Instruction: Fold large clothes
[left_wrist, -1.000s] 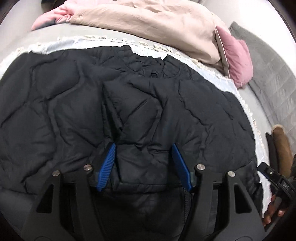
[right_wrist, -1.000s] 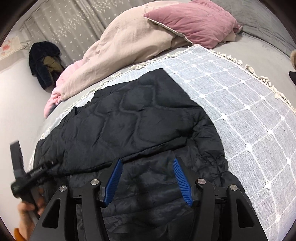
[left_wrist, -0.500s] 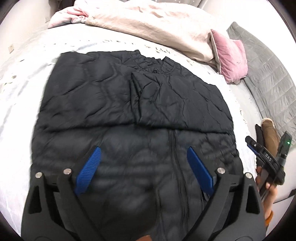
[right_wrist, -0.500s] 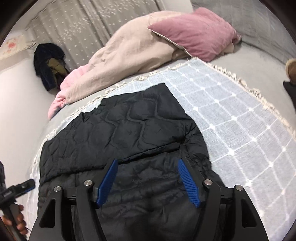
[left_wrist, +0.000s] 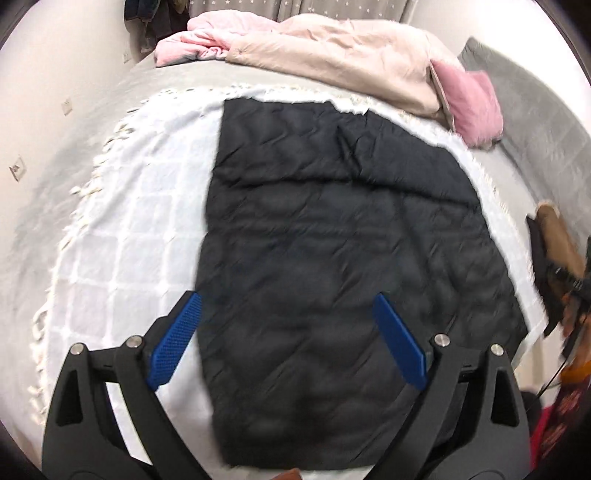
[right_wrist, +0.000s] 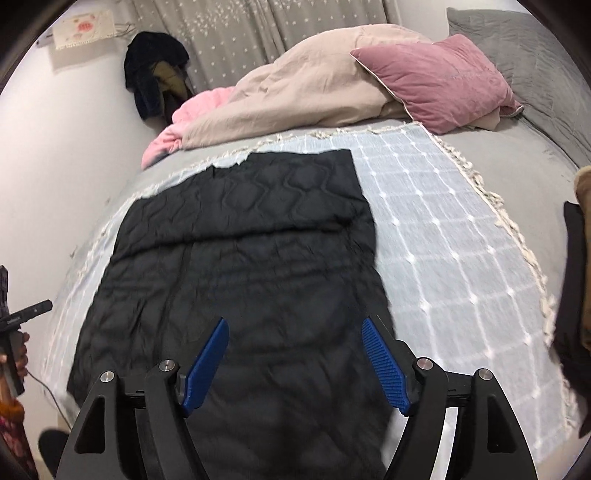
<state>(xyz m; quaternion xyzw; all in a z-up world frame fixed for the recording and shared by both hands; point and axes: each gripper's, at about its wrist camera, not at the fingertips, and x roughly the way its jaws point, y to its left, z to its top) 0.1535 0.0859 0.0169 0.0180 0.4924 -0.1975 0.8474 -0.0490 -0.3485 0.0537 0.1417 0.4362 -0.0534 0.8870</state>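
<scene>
- One black quilted jacket (left_wrist: 340, 236) lies flat on a pale checked blanket (right_wrist: 436, 236) on the bed, its upper part folded into a band across the chest.
- Half a second ago the jacket filled both views; now it looks smaller, with more blanket showing on either side, so both tools have pulled back.
- The left tongs (left_wrist: 288, 332) hover above the jacket's hem with blue pads spread wide, holding nothing.
- The right tongs (right_wrist: 295, 354) hang over the lower right part, likewise spread wide and empty.
- Beyond the blanket sit one beige duvet (right_wrist: 314, 88), one pink pillow (right_wrist: 439, 77) and one pink throw (left_wrist: 207, 44).
- Dark clothes (right_wrist: 155, 70) hang against the wall.
</scene>
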